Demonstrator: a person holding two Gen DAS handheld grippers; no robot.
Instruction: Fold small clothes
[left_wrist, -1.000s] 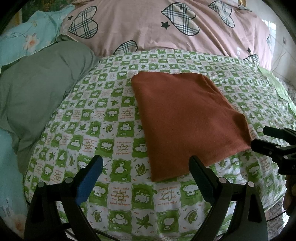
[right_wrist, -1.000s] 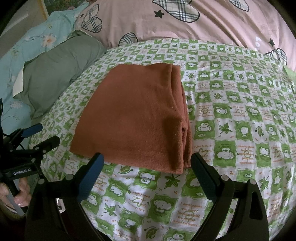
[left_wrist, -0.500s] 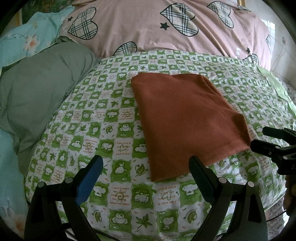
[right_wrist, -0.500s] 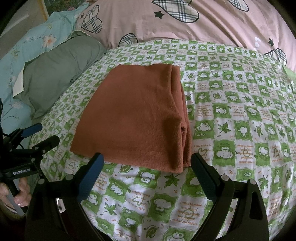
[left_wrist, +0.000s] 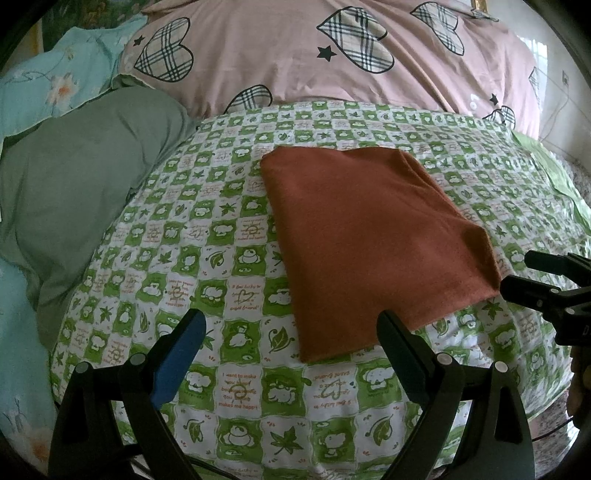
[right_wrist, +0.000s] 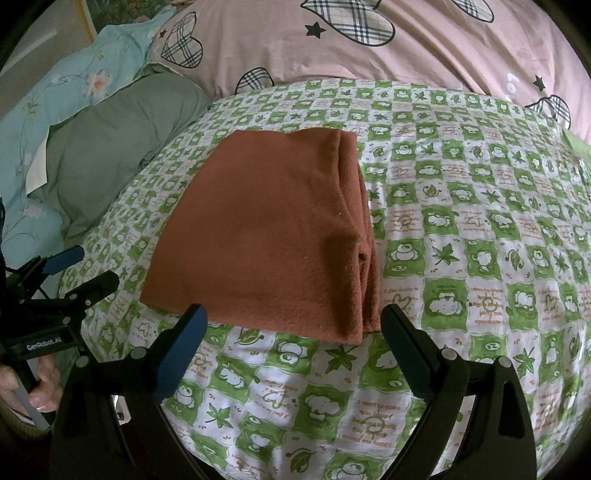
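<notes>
— Nothing has moved since a second ago?
— No. Both the left gripper (left_wrist: 290, 326) and right gripper (right_wrist: 293, 323) hover empty, fingers spread apart, at the near edge of the green checked sheet (left_wrist: 229, 258).
— And the garment?
— The rust-brown folded cloth (right_wrist: 266, 240) lies flat mid-sheet, layered edges toward the right.
</notes>
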